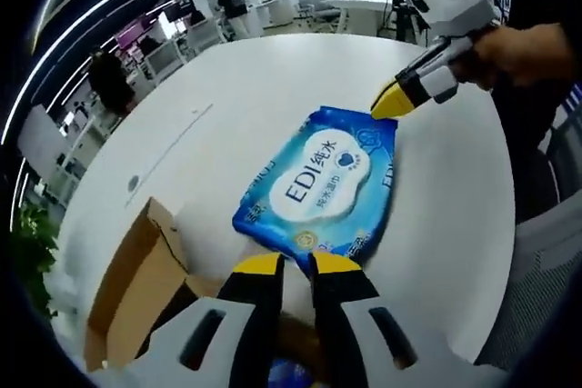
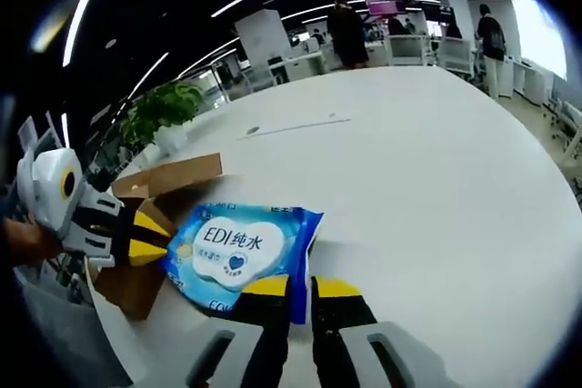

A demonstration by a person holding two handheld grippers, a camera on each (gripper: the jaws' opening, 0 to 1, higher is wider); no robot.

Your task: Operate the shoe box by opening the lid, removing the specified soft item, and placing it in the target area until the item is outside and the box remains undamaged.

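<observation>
Two grippers hold one blue pack of wet wipes (image 1: 320,190) between them, at opposite edges, so that the soft pack stays stretched flat above the white table (image 1: 255,88) rather than sagging. The pack is already outside the cardboard shoe box (image 1: 136,288), which sits open on the table at the near edge, just beside the pack. In the left gripper view, the left gripper (image 1: 297,265) has its yellow-tipped jaws pressed onto the pack's near edge, while the right gripper (image 1: 393,104) comes in from the far corner, its tips closed on that corner. The right gripper view agrees: its own jaws pinch the pack's edge (image 2: 244,256). Judging by this, removal is complete and placement on the table remains. Office desks and standing people occupy the background.
</observation>
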